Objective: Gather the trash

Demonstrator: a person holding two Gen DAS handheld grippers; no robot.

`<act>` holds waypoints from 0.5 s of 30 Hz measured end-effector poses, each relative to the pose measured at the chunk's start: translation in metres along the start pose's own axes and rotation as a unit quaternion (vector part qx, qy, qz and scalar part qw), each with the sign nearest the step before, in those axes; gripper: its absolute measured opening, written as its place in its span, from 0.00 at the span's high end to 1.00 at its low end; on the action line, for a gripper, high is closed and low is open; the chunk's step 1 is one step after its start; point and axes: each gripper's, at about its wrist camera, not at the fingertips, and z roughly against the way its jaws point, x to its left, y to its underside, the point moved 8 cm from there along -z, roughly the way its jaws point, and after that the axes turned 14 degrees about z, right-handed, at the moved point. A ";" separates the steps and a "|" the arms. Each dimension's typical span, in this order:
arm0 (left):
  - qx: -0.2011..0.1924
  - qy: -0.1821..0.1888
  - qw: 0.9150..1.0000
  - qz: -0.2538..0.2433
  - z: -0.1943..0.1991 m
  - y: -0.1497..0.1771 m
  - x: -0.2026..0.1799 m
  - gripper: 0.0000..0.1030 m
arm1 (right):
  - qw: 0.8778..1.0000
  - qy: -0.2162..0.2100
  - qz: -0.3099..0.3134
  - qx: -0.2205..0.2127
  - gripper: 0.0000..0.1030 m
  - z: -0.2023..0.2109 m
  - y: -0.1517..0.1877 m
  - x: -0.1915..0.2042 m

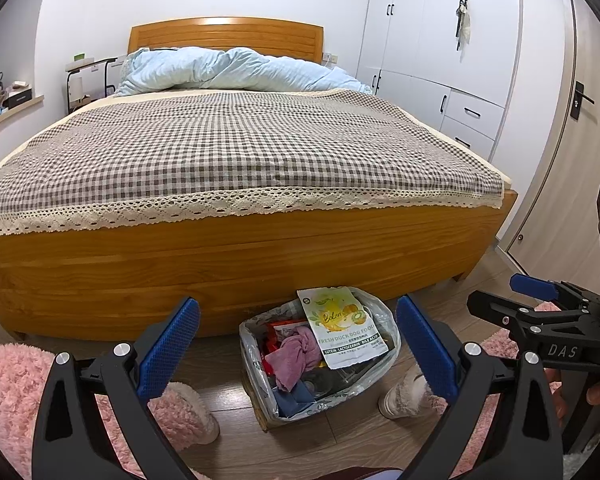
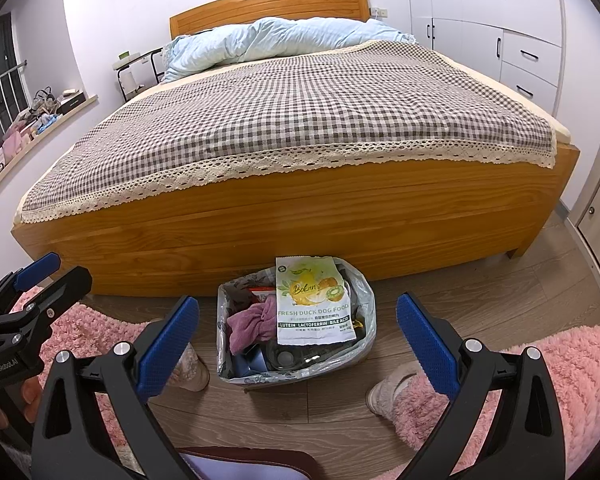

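A small trash bin lined with a plastic bag [image 1: 388, 334] [image 2: 366, 312] stands on the wood floor at the foot of the bed. A dog food pouch [image 1: 342, 326] [image 2: 314, 300] sticks up out of it, beside a pink cloth [image 1: 296, 354] [image 2: 252, 322] and other wrappers. My left gripper [image 1: 298, 354] hangs above the bin, open and holding nothing. My right gripper [image 2: 298, 350] is open too, also above the bin, with nothing between its blue pads. Each gripper shows at the edge of the other's view.
A wooden bed [image 1: 236, 264] [image 2: 300, 220] with a checked cover fills the room behind the bin. Pink fluffy rugs [image 1: 8, 392] [image 2: 580, 376] lie on both sides. A person's slippered feet [image 1: 404, 396] [image 2: 392, 392] flank the bin. White wardrobes [image 1: 440, 40] line the right wall.
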 end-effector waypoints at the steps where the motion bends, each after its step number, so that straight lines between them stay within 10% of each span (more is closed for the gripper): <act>1: -0.001 0.001 1.000 0.000 0.001 0.000 0.000 0.07 | 1.000 0.000 0.000 0.000 0.08 0.000 0.000 0.000; 15: -0.004 0.002 1.000 -0.004 0.002 0.001 -0.002 0.07 | 1.000 0.000 0.001 0.000 0.08 0.000 0.000 0.000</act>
